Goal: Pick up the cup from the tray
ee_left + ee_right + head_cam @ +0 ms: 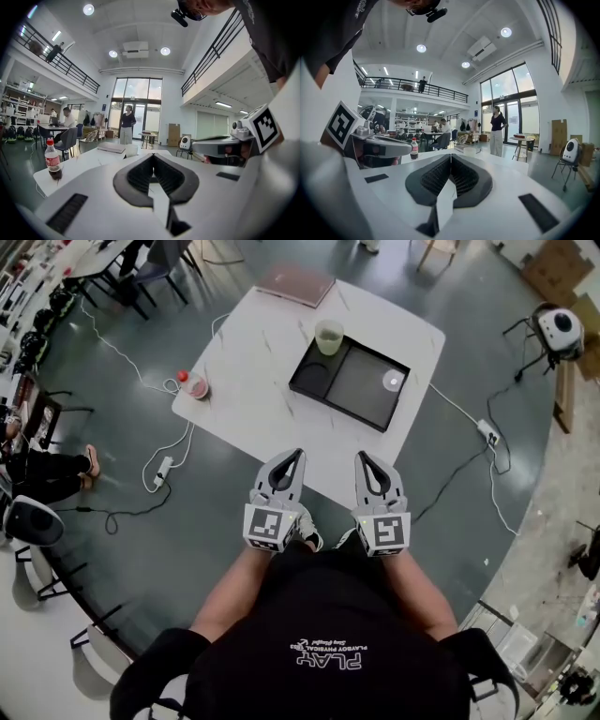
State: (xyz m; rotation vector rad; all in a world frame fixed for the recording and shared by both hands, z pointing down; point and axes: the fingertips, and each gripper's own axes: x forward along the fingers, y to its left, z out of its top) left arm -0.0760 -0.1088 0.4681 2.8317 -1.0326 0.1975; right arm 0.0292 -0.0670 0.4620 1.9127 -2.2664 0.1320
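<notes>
A pale green translucent cup (329, 337) stands upright at the far left corner of the black tray (322, 386) on the white table (253, 371). Both grippers hover side by side in front of the table's near corner, well short of the tray. My left gripper (296, 457) is shut with nothing in it, and so is my right gripper (362, 458). In the left gripper view the closed jaws (153, 158) point over the table, with the cup (131, 150) small beyond them. The right gripper view shows its shut jaws (451, 157) and the cup (469, 151) far off.
A red-capped cola bottle (195, 385) stands near the table's left edge. A flat pinkish case (296, 283) lies at the far corner, and a small white round thing (393, 382) sits in the tray's right compartment. Cables and a power strip (487, 433) trail over the floor.
</notes>
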